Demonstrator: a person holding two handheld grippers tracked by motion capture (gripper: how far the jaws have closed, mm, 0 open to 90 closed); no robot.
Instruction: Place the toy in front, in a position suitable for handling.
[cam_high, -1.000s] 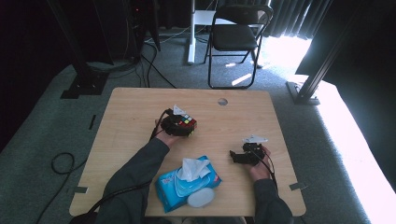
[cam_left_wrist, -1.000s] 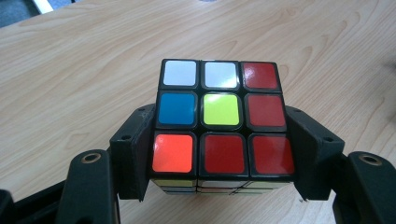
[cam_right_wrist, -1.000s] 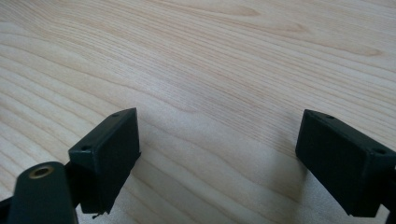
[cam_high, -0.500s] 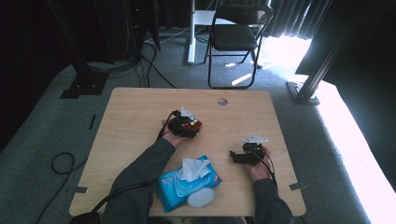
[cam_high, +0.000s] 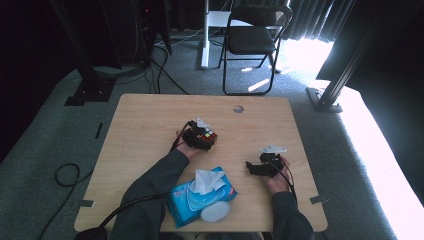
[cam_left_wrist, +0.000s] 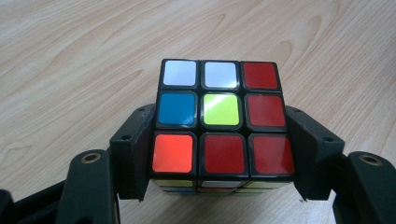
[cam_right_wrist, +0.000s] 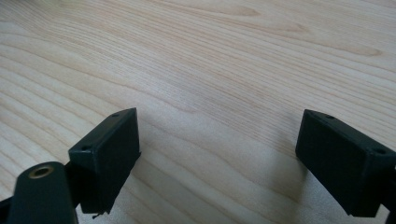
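A scrambled Rubik's cube sits between the jaws of my left gripper near the middle of the wooden table. In the left gripper view the cube shows a mostly red face with white, blue, yellow-green and orange stickers. The left gripper is shut on it, both pads against its sides, just above the wood. My right gripper rests low at the table's right front. In its own view the right gripper stands open with bare wood between the jaws.
A blue pack of wet wipes lies at the front edge between my forearms, a tissue sticking out and its white lid flipped open. A round cable hole is near the far edge. A folding chair stands beyond the table.
My left gripper has carried the cube a little to the right and slightly nearer, lower to the table. The right gripper has stayed put.
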